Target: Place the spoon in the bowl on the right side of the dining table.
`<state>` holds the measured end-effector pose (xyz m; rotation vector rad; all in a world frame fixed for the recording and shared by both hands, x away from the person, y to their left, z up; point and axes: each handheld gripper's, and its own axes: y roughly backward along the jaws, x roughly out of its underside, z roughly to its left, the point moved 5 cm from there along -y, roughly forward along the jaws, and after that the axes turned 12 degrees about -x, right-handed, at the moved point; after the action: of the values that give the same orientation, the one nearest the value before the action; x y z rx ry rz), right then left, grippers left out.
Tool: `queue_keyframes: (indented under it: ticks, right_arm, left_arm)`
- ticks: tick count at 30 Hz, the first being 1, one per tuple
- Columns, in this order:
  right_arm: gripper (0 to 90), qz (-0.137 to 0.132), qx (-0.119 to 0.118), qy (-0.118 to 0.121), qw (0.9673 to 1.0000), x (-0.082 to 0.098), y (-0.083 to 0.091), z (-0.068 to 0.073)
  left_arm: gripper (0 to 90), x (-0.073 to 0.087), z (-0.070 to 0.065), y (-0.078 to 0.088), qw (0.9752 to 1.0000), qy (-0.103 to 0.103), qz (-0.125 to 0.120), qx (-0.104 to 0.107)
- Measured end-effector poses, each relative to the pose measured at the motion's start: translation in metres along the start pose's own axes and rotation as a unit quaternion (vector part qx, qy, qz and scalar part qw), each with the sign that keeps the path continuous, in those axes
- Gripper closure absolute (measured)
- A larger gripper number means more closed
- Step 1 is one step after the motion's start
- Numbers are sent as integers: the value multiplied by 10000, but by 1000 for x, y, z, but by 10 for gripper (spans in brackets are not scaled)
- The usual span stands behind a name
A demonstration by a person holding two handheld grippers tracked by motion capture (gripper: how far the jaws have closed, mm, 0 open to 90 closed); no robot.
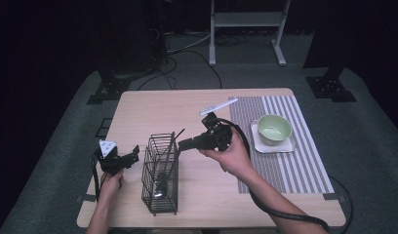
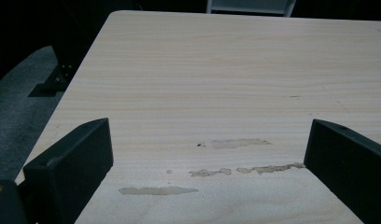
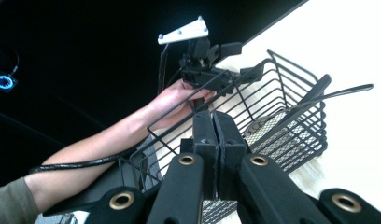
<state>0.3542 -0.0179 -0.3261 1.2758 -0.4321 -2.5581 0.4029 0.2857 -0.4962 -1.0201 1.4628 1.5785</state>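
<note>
item: wire basket (image 1: 160,176), table (image 1: 153,105) front left, utensils (image 1: 173,146) standing inside; my left gripper (image 1: 120,160) beside it, jaws wide, empty, likely waiting to steady it; my right gripper (image 1: 183,144) at the rim, jaws pressed together, apparently nothing between; green bowl (image 1: 274,128) well apart on the striped mat (image 1: 304,161)

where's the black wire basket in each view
High view: the black wire basket stands left of centre on the light wooden table, between the two grippers.
Left gripper view: not in it; bare tabletop lies between the open jaws.
Right gripper view: the basket sits centre-right, past the shut jaws.
Shared landmark: the wooden table.
</note>
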Motion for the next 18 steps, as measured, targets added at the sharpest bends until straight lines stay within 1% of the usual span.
queue_keyframes:
  ticks: [4, 5, 9, 13, 15, 18]
  right_arm:
    - [888, -47, 8, 12, 10000, -4, 6, 4]
    - [888, -96, -16, 20, 10000, -7, 10, 7]
    - [888, -153, -70, 10, 9999, -11, 16, 10]
    - [888, -174, -97, -14, 9998, -13, 20, 12]
    - [888, -236, -155, -46, 9996, -16, 24, 13]
    - [888, -282, -178, -77, 9994, -17, 27, 13]
  left_arm:
    - [4, 0, 0, 0, 10000, 2, -8, 2]
    - [3, 0, 0, 0, 10000, 1, -14, 1]
    - [3, 0, -1, 0, 10000, -11, -21, -6]
    - [3, 0, -1, 0, 10000, 0, -9, -10]
    - [3, 0, -1, 0, 10000, 0, -11, -10]
    - [3, 0, -1, 0, 10000, -2, -13, -8]
